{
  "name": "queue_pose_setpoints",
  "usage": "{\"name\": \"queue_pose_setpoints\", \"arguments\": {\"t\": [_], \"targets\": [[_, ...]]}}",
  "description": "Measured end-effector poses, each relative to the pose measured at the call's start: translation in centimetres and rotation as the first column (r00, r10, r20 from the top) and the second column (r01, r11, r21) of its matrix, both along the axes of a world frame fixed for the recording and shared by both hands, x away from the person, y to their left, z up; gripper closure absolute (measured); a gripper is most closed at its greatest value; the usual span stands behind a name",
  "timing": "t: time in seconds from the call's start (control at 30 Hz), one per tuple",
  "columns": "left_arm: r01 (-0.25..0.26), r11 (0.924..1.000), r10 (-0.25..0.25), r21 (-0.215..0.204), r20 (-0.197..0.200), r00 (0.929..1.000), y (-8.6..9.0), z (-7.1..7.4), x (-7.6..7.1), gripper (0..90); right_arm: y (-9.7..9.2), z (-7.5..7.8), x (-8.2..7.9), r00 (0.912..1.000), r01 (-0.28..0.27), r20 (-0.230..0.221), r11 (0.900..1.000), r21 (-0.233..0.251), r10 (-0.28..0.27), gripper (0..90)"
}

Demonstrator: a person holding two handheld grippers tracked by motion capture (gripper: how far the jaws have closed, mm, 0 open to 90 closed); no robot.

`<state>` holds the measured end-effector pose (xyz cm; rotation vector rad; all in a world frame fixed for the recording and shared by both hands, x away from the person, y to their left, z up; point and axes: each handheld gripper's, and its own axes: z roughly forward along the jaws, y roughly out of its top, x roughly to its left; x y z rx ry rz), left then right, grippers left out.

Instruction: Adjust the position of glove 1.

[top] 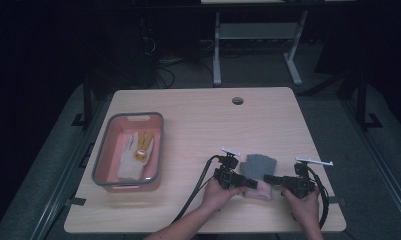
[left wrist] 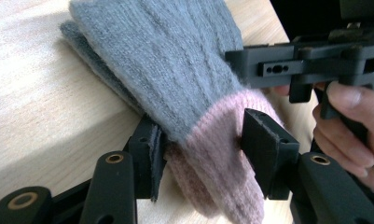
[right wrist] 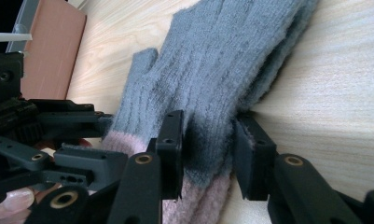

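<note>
Left gripper view: left gripper [left wrist: 201, 140] pinches the glove [left wrist: 175, 70] cuff; right gripper [right wrist: 208, 144] seemingly clamps its edge; lifting evenly should avoid slipping.

Grey knit gloves [top: 258, 166] with pink cuffs [left wrist: 222, 154], stacked one on the other; flat on the table's near right part; fingers pointing away from the person, cuffs towards the near edge.

From above my side I looked down on the whole table [top: 198, 130]. Both gripper views sat close and low, facing each other across the grey glove [left wrist: 166, 70].
</note>
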<state>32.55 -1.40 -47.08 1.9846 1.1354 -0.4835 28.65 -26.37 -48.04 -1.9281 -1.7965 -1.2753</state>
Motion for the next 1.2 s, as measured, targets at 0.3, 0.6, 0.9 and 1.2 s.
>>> {"name": "queue_pose_setpoints", "arguments": {"t": [0.3,0.6,0.9,1.2], "targets": [[-0.029,0.9990,0.028,-0.034,-0.012,0.9995,0.2,-0.3,0.4,61.6,0.1,0.1,0.0,1.0000,0.001,0.004,0.9999,0.013,-0.002,76.1],[-0.009,0.9992,0.010,-0.039,0.002,1.0000,0.7,0.0,0.4,64.3,0.4,1.0,-0.5,0.9992,-0.007,0.040,0.9998,0.019,0.006,77.3],[-0.014,0.9974,0.016,-0.071,0.019,0.9997,1.9,0.9,0.2,65.2,1.2,2.2,-0.8,0.9959,-0.026,0.087,0.9993,0.028,0.024,77.5],[-0.030,0.9952,0.034,-0.093,0.038,0.9987,3.7,2.3,0.1,65.3,2.4,3.3,-0.2,0.9918,-0.071,0.109,0.9967,0.038,0.067,77.5]]}}
